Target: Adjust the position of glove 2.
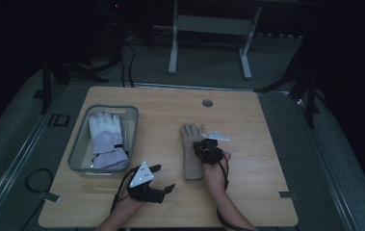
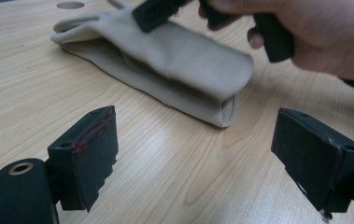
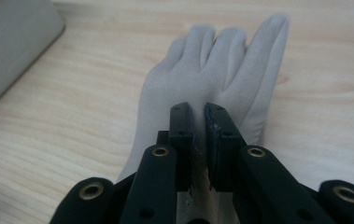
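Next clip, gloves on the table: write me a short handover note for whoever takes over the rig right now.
Left gripper: open, holding nothing, low over the table's near edge, facing the beige glove's cuff.
Right gripper: shut, fingers over the back of the beige glove; no fabric visibly pinched.
Beige glove lies flat mid-table, fingers pointing away from the person.
White glove is in the grey bin on the left.
Done: one glove binned.
Left, probably: grasp the beige glove and place it in the bin too.

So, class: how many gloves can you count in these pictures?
2. A white glove lies in the grey bin at the table's left; a beige glove lies flat mid-table under the right tongs. The bin may hide more.
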`<action>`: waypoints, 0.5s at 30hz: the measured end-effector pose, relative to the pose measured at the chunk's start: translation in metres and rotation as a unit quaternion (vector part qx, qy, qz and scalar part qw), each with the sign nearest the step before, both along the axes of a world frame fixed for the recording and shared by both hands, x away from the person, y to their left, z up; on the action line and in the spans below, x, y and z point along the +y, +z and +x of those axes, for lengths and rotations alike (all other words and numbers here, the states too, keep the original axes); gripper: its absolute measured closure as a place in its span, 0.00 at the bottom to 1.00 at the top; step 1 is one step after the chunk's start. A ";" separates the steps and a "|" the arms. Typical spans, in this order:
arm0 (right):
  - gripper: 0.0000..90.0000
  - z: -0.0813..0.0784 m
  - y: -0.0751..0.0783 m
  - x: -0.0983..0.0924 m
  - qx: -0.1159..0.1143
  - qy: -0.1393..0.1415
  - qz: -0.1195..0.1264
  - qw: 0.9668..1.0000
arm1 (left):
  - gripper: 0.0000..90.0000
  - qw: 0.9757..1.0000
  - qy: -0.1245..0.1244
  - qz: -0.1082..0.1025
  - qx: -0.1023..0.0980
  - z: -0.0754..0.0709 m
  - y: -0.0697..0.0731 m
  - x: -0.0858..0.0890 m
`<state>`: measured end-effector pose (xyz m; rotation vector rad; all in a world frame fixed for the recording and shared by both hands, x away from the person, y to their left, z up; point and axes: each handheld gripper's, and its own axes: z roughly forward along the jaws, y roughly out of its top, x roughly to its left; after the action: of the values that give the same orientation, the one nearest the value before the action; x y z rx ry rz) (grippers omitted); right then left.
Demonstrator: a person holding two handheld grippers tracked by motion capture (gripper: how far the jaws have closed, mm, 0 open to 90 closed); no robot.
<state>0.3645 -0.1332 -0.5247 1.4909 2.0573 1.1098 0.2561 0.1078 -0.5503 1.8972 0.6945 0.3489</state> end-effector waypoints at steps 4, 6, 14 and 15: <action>0.90 0.001 -0.010 0.002 0.013 0.003 -0.005 1.000 | 0.17 1.000 -0.002 0.000 0.001 0.000 0.000 -0.001; 0.89 0.002 -0.014 0.002 0.015 0.006 -0.012 1.000 | 0.17 1.000 -0.002 0.000 0.001 0.000 0.000 -0.001; 0.69 -0.001 -0.008 -0.002 0.005 0.027 0.003 1.000 | 0.17 1.000 -0.006 -0.003 0.007 0.000 0.000 -0.002; 0.58 -0.001 -0.006 -0.004 -0.004 0.042 0.012 0.999 | 0.17 1.000 -0.008 -0.005 0.011 0.000 0.000 -0.002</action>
<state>0.3632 -0.1370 -0.5302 1.4206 2.1249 1.1732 0.2564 0.1061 -0.5502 1.8989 0.6928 0.3147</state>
